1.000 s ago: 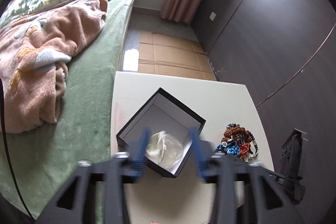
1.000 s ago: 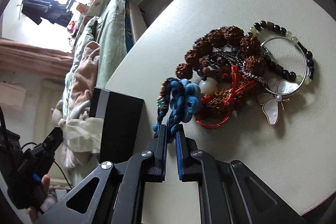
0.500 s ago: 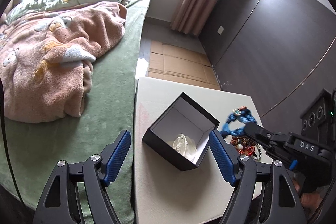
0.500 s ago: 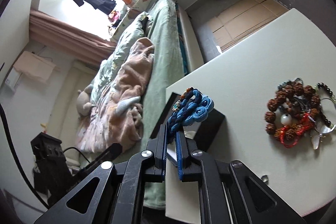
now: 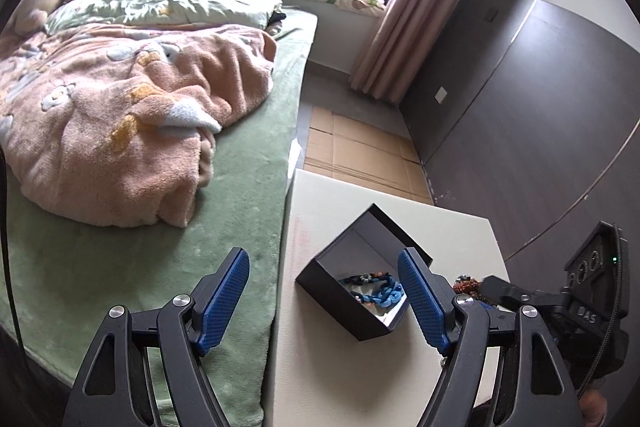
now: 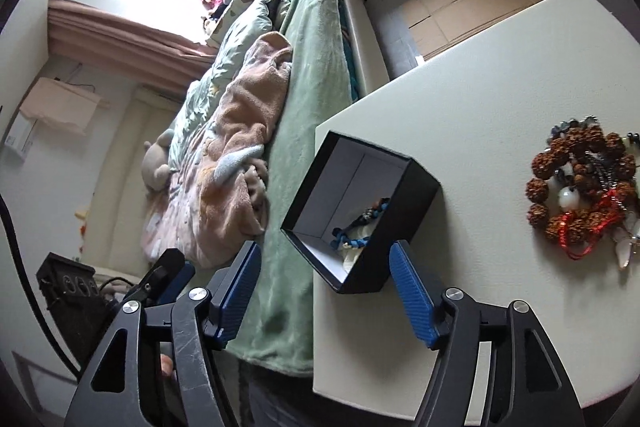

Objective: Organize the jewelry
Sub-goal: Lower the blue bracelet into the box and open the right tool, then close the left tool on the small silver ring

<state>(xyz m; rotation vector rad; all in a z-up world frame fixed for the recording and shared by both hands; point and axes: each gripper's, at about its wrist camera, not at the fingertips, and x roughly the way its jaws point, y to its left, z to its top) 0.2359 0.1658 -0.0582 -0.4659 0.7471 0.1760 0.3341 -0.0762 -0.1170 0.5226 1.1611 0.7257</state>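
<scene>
Box (image 5: 362, 319): black, open-topped, pale inside; on the counter (image 5: 340, 379), near the edge that runs along the bed; a corner turned toward both cameras.
Blue cord (image 5: 378, 291): braided, with a knotted end; lying inside the box on a pale lining, clear of both grippers.
Cord, right view (image 6: 360, 227): low in the box, against the near wall.
Pile (image 6: 580, 195): brown seed beads, a white bead, red cord, a metal bangle and a butterfly pendant, heaped on the counter well to the right of the box, apart from it.
Left gripper (image 5: 324, 301): jaws wide, nothing between the blue pads; hanging above the near counter edge, with the box seen between the fingers.
Right gripper (image 6: 326, 291): jaws just sprung wide, nothing held; above and short of the box, pointing down toward it.
Right gripper, left view (image 5: 516, 297): black body at right, its tip over the pile.
Bed (image 5: 140, 255): green cover, flush against the counter's side.
Blanket (image 5: 120, 123): peach fleece, bunched on the bed.
</scene>
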